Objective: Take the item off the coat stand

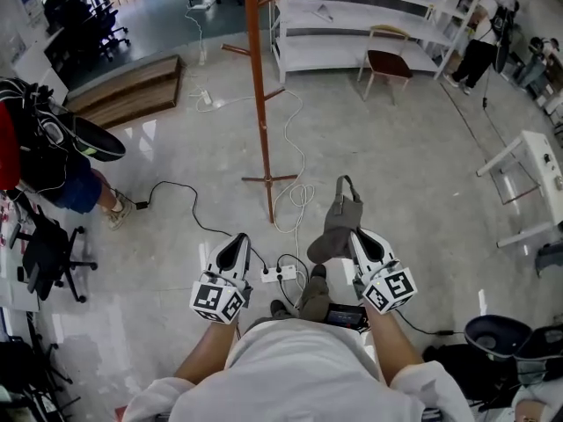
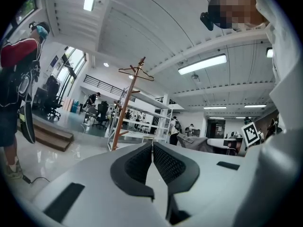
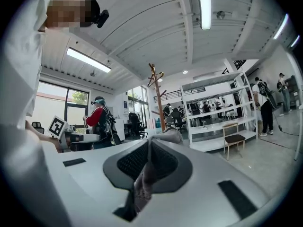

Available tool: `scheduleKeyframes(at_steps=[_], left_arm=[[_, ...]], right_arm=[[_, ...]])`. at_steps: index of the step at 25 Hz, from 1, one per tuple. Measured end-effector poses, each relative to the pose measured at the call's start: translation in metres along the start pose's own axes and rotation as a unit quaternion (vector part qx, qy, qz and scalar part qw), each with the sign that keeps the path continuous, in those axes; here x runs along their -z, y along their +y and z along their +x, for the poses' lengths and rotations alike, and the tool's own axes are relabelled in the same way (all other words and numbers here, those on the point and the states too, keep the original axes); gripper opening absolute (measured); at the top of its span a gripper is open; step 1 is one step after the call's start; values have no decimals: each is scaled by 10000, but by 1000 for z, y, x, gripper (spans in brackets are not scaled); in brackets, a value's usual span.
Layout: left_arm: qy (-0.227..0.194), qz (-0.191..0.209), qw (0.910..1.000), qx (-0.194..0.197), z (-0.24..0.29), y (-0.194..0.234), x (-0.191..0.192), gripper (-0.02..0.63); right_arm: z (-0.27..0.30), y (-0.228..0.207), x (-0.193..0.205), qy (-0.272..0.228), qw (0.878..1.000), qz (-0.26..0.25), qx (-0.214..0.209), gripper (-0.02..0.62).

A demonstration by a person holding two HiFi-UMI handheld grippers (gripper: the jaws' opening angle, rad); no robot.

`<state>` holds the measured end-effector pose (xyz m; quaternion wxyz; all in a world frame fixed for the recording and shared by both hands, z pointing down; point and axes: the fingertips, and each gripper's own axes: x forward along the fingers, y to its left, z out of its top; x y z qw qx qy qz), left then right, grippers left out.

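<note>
- Holding the task's thing already, the right gripper (image 1: 354,234) has its jaws closed on a grey fabric item (image 1: 338,221). The cloth is pinched between the pads and spills out below them in the right gripper view. The jaws stand barely parted — only by the thickness of the cloth.
- The item hangs just beyond that gripper, low and near the person, with a strap loop standing up at its far end. Whether it is a garment or a small bag I cannot tell.
- The left gripper (image 1: 236,239), near left, has its jaws drawn together with nothing between them, and it takes no part in the grip.
- On the floor between the two grippers lies a white power strip (image 1: 279,273). A white cable (image 1: 296,161) loops away from that area toward the far side.
- Farther off, the wooden coat stand (image 1: 256,86) rises from its crossed feet, well apart from the item. The pegs that show carry nothing.
- At the far right stand white shelving (image 1: 352,25) and a chair (image 1: 387,62). At the far left lies a low wooden platform (image 1: 127,90), with another person (image 1: 53,161) nearer on the left edge.
- By my reading the lift-off itself is done, and the step in hand is carrying the item clear of the stand.
- The next move calls for a steady pinch so the loose cloth does not slip out, and for a place to set it down — none shows nearby. The floor cables underfoot are a trip risk.
</note>
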<state>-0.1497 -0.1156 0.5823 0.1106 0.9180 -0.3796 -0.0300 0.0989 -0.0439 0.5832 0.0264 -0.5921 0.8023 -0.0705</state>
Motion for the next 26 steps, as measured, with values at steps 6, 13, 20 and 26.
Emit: scheduleKeyframes(at_steps=[6,13,20,26], left_arm=[[142,-125,9989,425,11,-19,5,26],[133,-427,9948,911,15,-21,9,25],[137,-569,9938,944,23,-37,9,25],[231,-749,9935,831,12,-11,19,25]], right_arm=[[-6,0,-6,9,10000,-59,52,35],[-1,7,-4,-49,9997,-27,250,35],[-18,-14,-12,-95,9986,173,498,35],[-5,-10,-4,-73,9981,278,547,35]])
